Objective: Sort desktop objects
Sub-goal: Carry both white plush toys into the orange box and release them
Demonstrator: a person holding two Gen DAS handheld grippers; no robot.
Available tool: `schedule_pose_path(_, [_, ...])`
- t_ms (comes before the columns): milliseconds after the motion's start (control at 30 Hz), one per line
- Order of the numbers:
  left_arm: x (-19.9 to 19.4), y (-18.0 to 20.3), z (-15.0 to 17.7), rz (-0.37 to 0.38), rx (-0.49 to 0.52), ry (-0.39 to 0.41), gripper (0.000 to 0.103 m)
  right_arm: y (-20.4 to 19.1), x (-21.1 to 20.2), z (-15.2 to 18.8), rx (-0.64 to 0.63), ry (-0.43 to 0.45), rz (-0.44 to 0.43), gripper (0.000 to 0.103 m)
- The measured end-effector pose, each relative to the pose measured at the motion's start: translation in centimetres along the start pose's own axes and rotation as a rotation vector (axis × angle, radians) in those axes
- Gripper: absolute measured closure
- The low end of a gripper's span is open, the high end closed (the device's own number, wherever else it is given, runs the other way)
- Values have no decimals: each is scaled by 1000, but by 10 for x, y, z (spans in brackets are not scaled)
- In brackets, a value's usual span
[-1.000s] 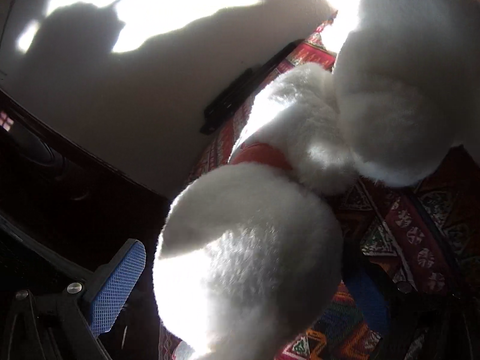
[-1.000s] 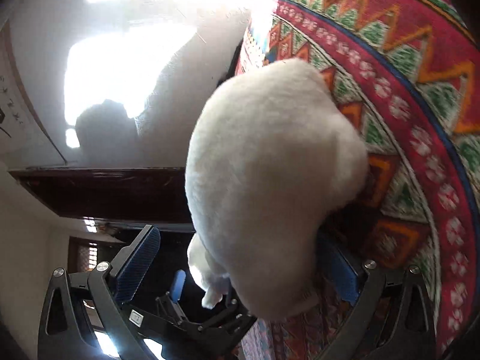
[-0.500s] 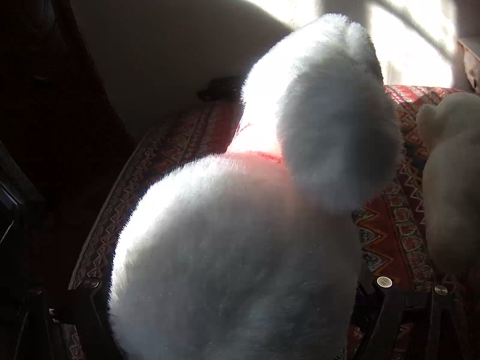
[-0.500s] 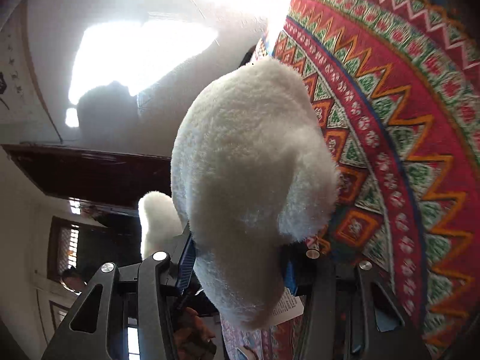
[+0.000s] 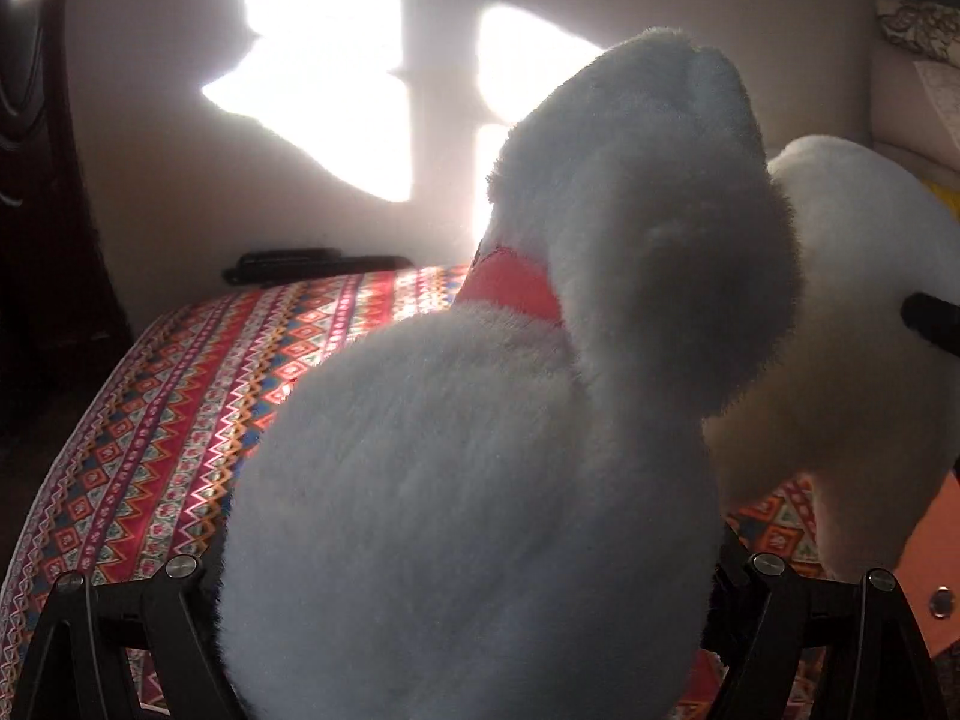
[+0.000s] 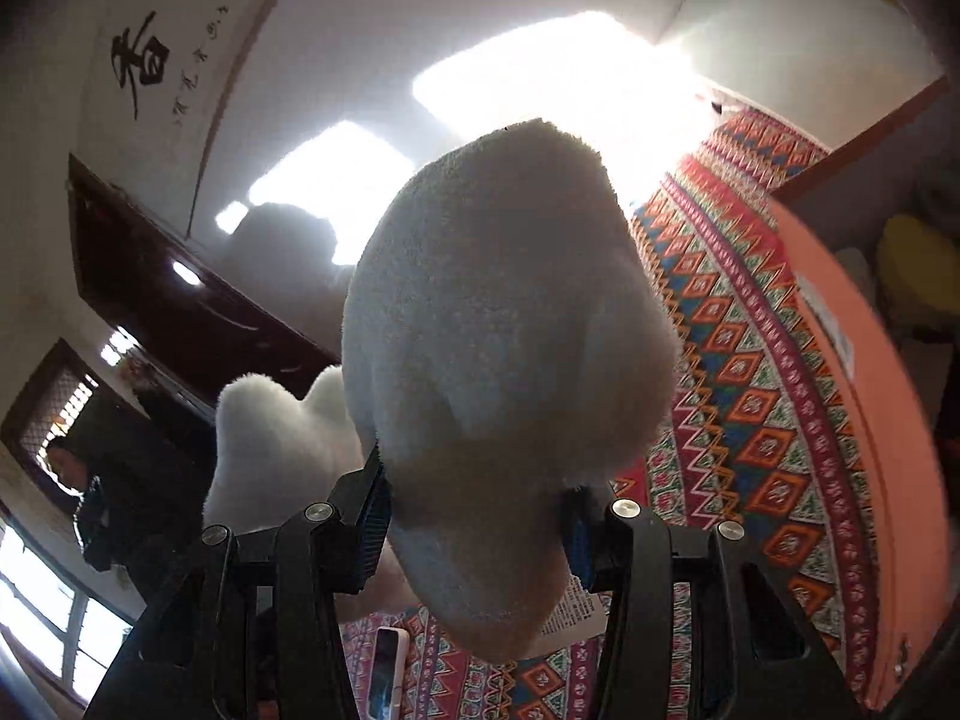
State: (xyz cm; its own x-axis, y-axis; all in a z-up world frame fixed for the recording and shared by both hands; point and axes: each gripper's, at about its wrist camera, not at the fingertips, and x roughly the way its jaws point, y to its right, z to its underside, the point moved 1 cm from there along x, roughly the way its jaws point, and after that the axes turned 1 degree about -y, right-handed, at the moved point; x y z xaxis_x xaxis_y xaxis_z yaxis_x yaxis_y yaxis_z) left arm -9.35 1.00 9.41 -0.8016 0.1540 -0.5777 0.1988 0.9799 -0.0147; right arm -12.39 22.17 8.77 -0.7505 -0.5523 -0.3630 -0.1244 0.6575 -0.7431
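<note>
Nearest, the left claw [image 5: 462, 618] pinches a white plush with a red collar [image 5: 480, 480] above the patterned worktop [image 5: 198, 408], and the right claw [image 6: 477, 531] pinches a cream plush [image 6: 498, 360]. Both toys look light and soft, so the thick body seems the best hold. Only the right view shows the orange box [image 6: 852, 420] farther right.

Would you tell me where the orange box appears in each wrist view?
Left wrist: orange box at the lower right edge, beside the cream plush.
Right wrist: down the right side, right of the cream plush.
Shared landmark: the patterned cloth, bordering the box in both.
</note>
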Motion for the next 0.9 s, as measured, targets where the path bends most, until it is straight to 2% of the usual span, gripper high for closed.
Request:
schedule_pose_path(267, [-22, 121, -30, 116, 122, 58, 12, 30, -122, -29, 19, 221, 16, 52])
schedule_pose_path(400, [-24, 172, -41, 189, 159, 69, 12, 75, -195, -44, 64, 343, 47, 52])
schedule_pose_path(533, [-13, 230, -45, 263, 206, 47, 11, 123, -264, -55, 126, 455, 89, 51])
schedule_pose_path(667, [10, 284, -48, 311, 274, 11, 11, 180, -309, -55, 217, 506, 147, 51])
schedule_pose_path(833, [34, 325, -54, 309, 297, -55, 9, 222, -335, -51, 277, 505, 241, 51])
schedule_pose_path(900, [44, 336, -53, 283, 309, -78, 6, 230, -333, -47, 267, 486, 271, 50])
